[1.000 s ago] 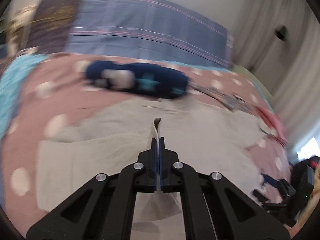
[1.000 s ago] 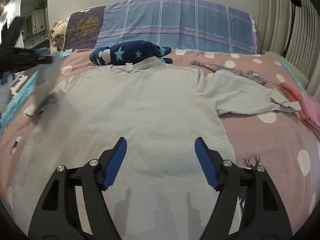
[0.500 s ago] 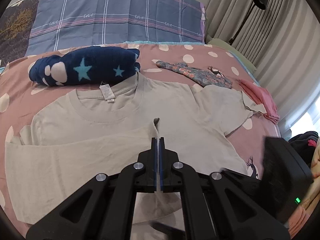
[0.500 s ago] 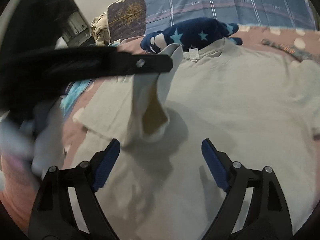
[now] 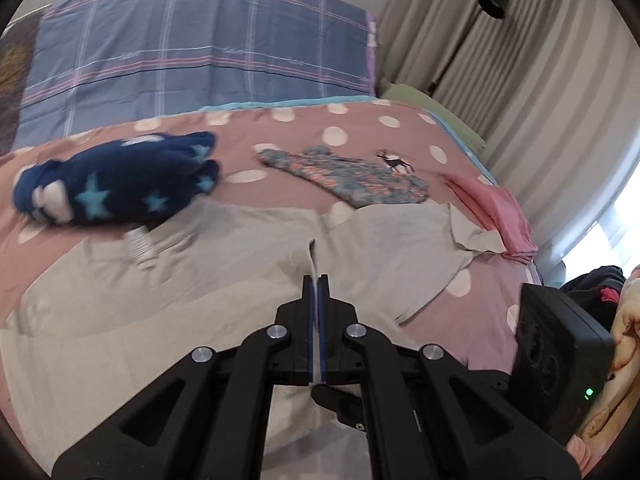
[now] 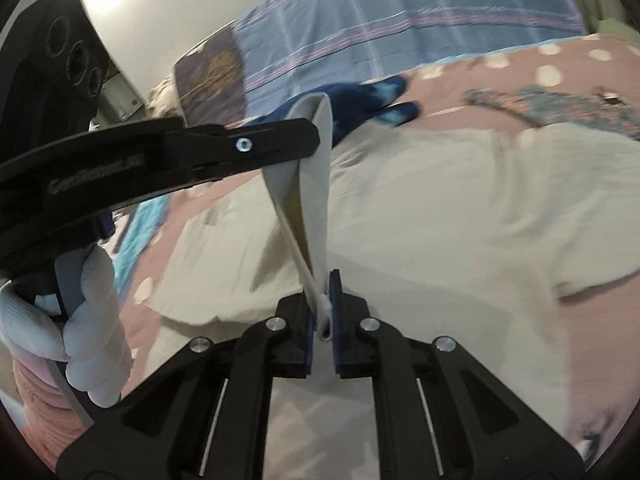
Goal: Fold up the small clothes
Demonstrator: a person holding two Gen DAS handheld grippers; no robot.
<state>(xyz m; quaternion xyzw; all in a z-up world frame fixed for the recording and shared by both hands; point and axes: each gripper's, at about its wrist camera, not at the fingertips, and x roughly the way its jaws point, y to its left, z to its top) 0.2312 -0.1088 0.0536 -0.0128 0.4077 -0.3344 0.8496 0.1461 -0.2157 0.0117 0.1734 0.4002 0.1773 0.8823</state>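
Observation:
A light grey T-shirt (image 5: pixel 240 264) lies spread on the pink dotted bedspread (image 5: pixel 360 128); it also shows in the right wrist view (image 6: pixel 440 216). My left gripper (image 5: pixel 316 280) is shut on a lifted edge of the shirt. In the right wrist view the left gripper (image 6: pixel 312 136) reaches in from the left, holding a hanging fold of grey cloth. My right gripper (image 6: pixel 322 292) is shut on the lower end of that same fold. The fold hangs taut between the two grippers above the shirt.
A folded navy star-patterned garment (image 5: pixel 116 184) lies beyond the shirt's collar. A patterned grey garment (image 5: pixel 348 180) and a pink garment (image 5: pixel 496 212) lie at the right. A blue plaid pillow (image 5: pixel 200 52) is at the head. Curtains (image 5: pixel 520 80) hang at right.
My right gripper closed on the lower end of the lifted shirt fold. My left gripper carried its edge rightward across the shirt.

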